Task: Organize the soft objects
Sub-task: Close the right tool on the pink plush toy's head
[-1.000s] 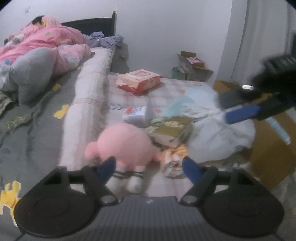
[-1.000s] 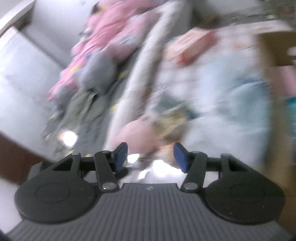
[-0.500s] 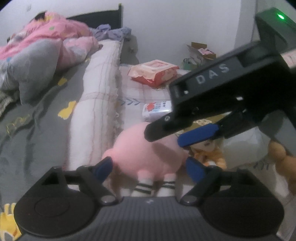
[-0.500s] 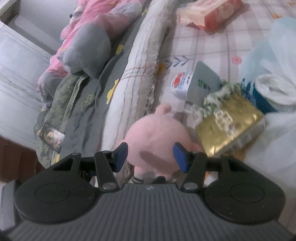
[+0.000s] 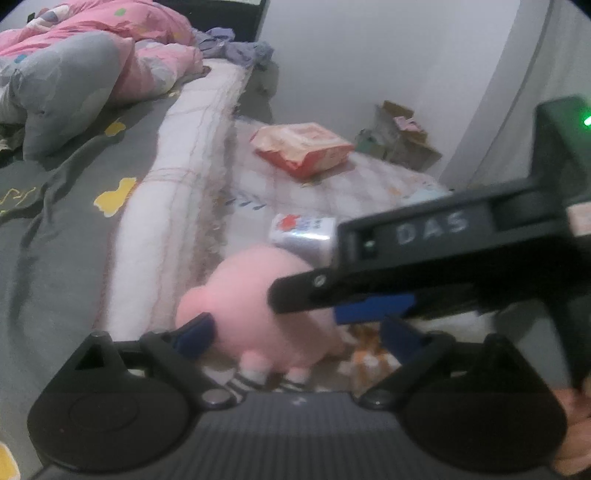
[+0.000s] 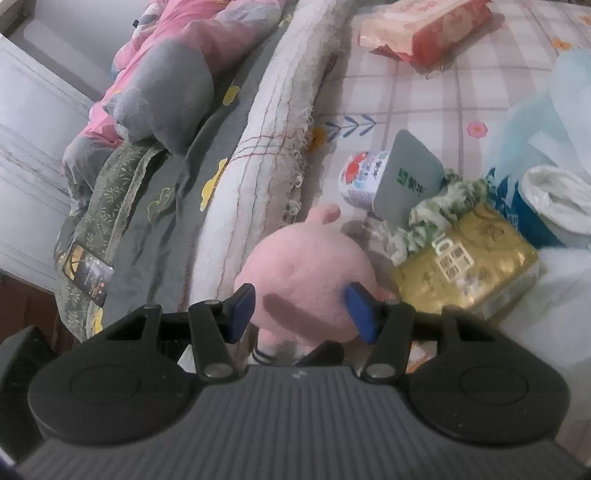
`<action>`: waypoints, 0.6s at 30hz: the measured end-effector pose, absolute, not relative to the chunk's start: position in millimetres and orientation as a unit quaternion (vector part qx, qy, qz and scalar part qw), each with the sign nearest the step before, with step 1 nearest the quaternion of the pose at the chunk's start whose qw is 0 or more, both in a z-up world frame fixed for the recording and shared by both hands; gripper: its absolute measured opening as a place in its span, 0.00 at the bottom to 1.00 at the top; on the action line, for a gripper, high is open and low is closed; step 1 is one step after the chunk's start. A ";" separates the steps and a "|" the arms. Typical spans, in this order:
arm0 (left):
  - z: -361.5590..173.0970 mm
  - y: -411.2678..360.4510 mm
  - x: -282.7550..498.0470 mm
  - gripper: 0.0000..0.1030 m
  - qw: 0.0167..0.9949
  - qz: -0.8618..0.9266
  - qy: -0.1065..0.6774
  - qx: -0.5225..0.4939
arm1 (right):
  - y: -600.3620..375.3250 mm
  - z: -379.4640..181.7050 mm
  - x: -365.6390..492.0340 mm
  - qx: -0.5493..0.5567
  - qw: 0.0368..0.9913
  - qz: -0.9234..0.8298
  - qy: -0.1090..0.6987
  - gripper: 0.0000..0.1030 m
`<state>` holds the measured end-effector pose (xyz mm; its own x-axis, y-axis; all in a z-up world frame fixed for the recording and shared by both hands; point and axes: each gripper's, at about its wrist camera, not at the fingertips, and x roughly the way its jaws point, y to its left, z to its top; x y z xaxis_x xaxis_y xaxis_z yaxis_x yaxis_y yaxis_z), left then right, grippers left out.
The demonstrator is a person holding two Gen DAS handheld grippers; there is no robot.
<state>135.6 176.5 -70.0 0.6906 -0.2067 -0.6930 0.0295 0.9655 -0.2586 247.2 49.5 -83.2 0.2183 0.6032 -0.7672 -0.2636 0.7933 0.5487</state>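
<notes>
Orange toy point(image 5: 369, 354) (blurred) behind right gripper point(image 5: 354, 312)

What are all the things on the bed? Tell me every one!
pink plush toy: one, pink with striped socks, on the checked sheet beside the rolled blanket
yogurt cup: one, white with red and blue print, lid peeled up, behind the plush
gold packet: one, gold, right of the plush
red wipes pack: one, red and peach, far end of the sheet
tissue roll: one, white in blue wrap, right edge
grey pillow: one, grey, on the pink quilt
cardboard boxes: a few, brown, by the wall
left gripper: black with blue jaws, open around the plush
right gripper: same colours, jaws either side of the plush
</notes>
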 end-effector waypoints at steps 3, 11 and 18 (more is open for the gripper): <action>-64.0 171.9 121.3 0.93 0.915 -0.066 0.383 -0.105 | 38.3 -90.3 241.0 0.187 0.745 0.288 0.572 0.56; -44.4 165.5 72.0 0.93 0.921 -0.073 0.373 -0.085 | 17.6 -104.9 201.8 0.263 0.694 0.313 0.592 0.56; -43.7 158.3 33.9 0.93 0.922 -0.072 0.374 -0.075 | 1.2 -127.7 163.7 0.338 0.645 0.330 0.601 0.56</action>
